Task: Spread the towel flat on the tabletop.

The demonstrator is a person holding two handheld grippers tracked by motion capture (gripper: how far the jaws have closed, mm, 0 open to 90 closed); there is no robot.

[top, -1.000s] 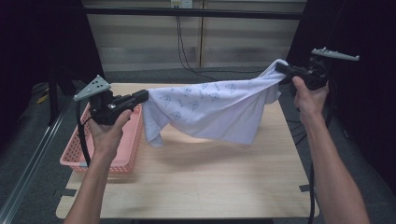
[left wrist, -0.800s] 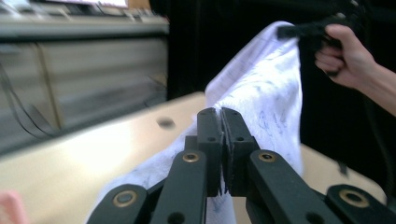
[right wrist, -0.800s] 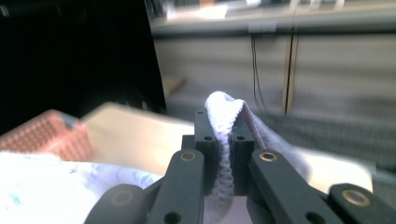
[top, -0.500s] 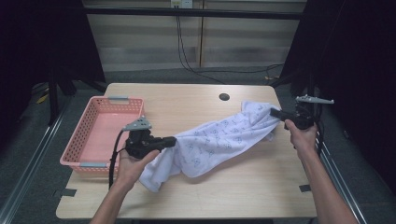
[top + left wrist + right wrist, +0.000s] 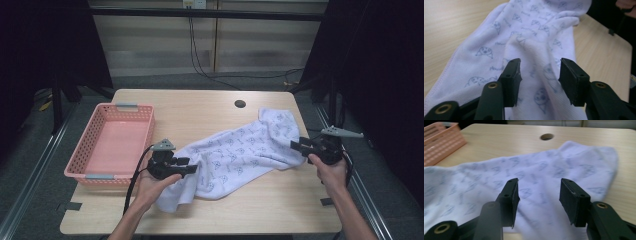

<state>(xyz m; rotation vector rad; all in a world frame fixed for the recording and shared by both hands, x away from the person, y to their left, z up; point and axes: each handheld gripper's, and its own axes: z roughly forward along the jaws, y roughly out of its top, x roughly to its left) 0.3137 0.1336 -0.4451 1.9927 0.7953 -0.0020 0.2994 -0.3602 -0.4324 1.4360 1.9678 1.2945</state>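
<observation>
Standing apart, the jaws of the left gripper (image 5: 539, 82) have just been opening, and a raised fold of the white printed towel (image 5: 534, 42) runs between them without either pad pressing on it. The right gripper (image 5: 539, 202) matches it: its jaws have just been opening too, and they hover spread over the towel's far end, gripping nothing.

Seen from the high view, the left gripper (image 5: 186, 166) sits at the towel's near-left corner and the right gripper (image 5: 299, 146) at its right edge. The towel (image 5: 240, 150) lies released on the worktop (image 5: 200, 107), stretched in a loose diagonal band from front left to back right, rumpled and bunched in places.

It looks soft, light and limp, a terry cloth with small blue animal prints; it will sag and fold wherever it is not supported, and it is neither slippery nor fragile. The stitched hem at a corner seems the best place to pinch, taking one layer and not a bunched ridge.

A pink plastic basket (image 5: 110, 145) stands empty at the left, just clear of the towel. The pale wood worktop has a round cable hole (image 5: 240, 104) near its back edge. Beyond it are a light wall panel with hanging cables (image 5: 195, 45) and dark curtains (image 5: 380, 65) at the sides.
</observation>
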